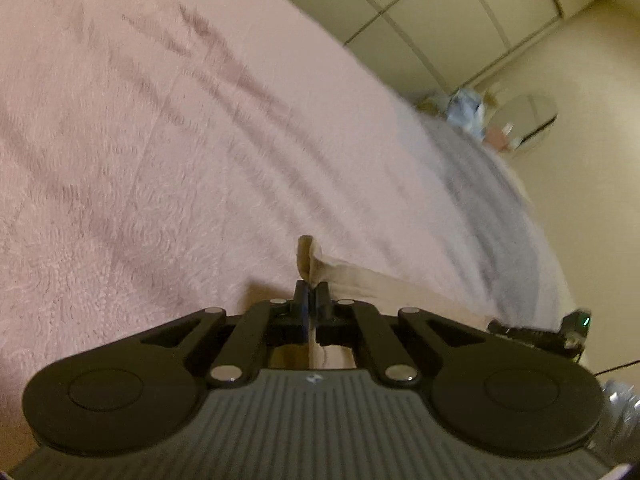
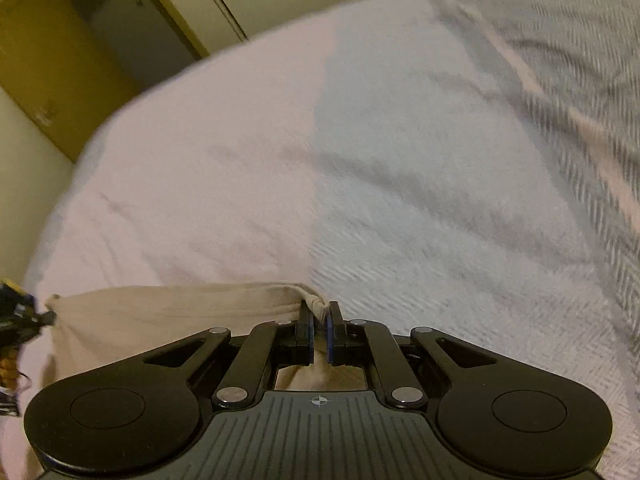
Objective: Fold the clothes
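The left gripper (image 1: 311, 300) is clamped on one corner of a beige cloth (image 1: 360, 280); the right gripper (image 2: 319, 320) pinches another corner (image 2: 316, 305). The cloth (image 2: 160, 312) stretches between the 2, above a pink-and-grey bed (image 1: 160, 140).

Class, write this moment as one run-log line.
left tool: shut on cloth | right tool: shut on cloth | cloth stretched between tools over bed
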Action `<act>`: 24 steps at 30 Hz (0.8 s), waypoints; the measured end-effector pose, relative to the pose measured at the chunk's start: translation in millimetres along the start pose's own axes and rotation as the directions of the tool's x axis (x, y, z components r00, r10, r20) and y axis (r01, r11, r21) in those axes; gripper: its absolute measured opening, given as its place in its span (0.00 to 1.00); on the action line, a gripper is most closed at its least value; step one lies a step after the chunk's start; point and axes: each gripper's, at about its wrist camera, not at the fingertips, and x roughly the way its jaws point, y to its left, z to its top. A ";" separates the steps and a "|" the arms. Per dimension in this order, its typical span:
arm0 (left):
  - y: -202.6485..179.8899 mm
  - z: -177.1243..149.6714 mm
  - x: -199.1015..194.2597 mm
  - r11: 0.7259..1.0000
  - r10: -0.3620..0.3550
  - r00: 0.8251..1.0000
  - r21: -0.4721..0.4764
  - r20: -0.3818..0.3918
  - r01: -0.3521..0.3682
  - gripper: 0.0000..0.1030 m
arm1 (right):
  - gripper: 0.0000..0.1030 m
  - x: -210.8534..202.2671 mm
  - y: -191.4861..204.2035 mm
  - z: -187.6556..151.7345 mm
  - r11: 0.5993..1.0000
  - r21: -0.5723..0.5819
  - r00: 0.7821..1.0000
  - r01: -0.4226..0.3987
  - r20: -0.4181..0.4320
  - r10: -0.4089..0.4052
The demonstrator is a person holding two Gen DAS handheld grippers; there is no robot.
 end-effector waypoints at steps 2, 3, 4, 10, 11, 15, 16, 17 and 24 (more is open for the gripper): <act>1.5 -7.6 12.6 0.998 0.058 0.998 0.015 -0.039 -0.057 0.00 | 0.04 0.5 2.8 1.0 1.000 -0.011 1.000 0.022 0.011 -0.022; 2.3 -11.3 19.0 0.996 0.087 0.995 0.023 -0.059 -0.085 0.01 | 0.04 -1.6 4.4 -2.1 0.999 -0.003 0.999 0.044 0.017 -0.044; 2.5 -14.6 22.0 0.994 0.109 0.991 0.029 -0.071 -0.107 0.01 | 0.04 -3.8 6.0 -5.3 0.998 0.004 0.998 0.066 0.022 -0.066; -30.1 -37.3 -31.1 0.964 0.244 0.970 0.115 -0.012 -0.241 0.10 | 0.30 -35.6 27.6 -30.1 0.975 -0.024 0.970 0.222 0.108 -0.219; -39.9 -46.0 -44.8 0.955 0.274 0.962 0.125 -0.020 -0.269 0.12 | 0.31 -51.3 40.0 -40.8 0.964 -0.079 0.959 0.256 0.146 -0.243; -64.9 -97.3 -104.7 0.947 0.316 0.947 -0.038 -0.063 -0.318 0.26 | 0.32 -70.7 82.9 -98.5 0.877 -0.341 0.937 0.339 0.210 -0.280; -65.9 -113.0 -114.7 0.944 0.291 0.954 -0.142 -0.072 -0.298 0.30 | 0.34 -69.6 91.9 -114.4 0.839 -0.410 0.932 0.357 0.219 -0.289; -66.0 -129.1 -120.7 0.929 0.267 0.961 -0.244 -0.075 -0.277 0.31 | 0.44 -68.4 100.9 -130.3 0.796 -0.477 0.927 0.372 0.229 -0.296; -61.9 -195.1 -118.7 0.777 0.242 0.970 -0.596 -0.011 -0.201 0.36 | 0.61 -60.4 164.2 -241.8 0.367 -0.830 0.895 0.420 0.311 -0.321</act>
